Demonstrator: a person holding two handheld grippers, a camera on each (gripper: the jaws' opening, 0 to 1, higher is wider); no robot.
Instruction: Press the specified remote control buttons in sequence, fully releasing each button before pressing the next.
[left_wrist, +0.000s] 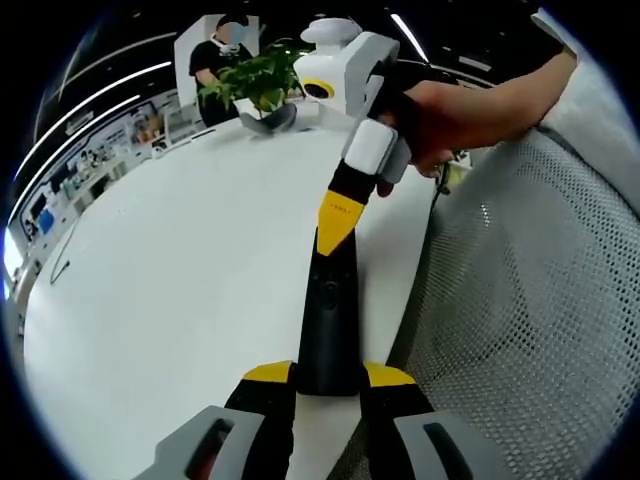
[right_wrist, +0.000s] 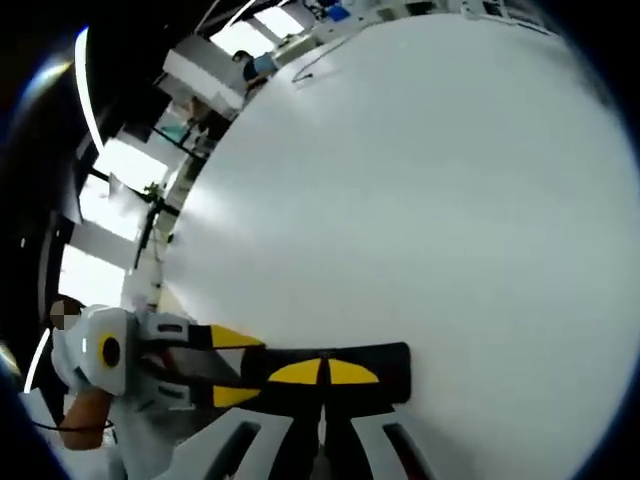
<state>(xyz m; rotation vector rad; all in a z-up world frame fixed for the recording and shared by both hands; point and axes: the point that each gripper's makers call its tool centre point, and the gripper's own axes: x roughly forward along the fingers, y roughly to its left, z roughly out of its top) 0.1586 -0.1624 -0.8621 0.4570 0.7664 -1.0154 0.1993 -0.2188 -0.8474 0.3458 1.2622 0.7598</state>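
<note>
A slim black remote (left_wrist: 327, 320) lies lengthwise over the edge of the white table (left_wrist: 180, 260). My left gripper (left_wrist: 328, 375) is shut on its near end, one yellow tip on each side. My right gripper (left_wrist: 338, 212), held by a hand (left_wrist: 450, 115), comes down from the upper right. Its yellow tips are shut together and rest on the remote's far part. In the right gripper view the right gripper (right_wrist: 323, 372) has its tips closed over the remote (right_wrist: 385, 360), and the left gripper (right_wrist: 235, 366) clamps the remote from the left.
At the table's far end stand a potted plant (left_wrist: 255, 85) and a white and yellow device (left_wrist: 325, 60). A grey mesh chair (left_wrist: 520, 300) sits close on the right. A person (left_wrist: 215, 55) stands in the background. The wide white table (right_wrist: 420, 180) stretches beyond the remote.
</note>
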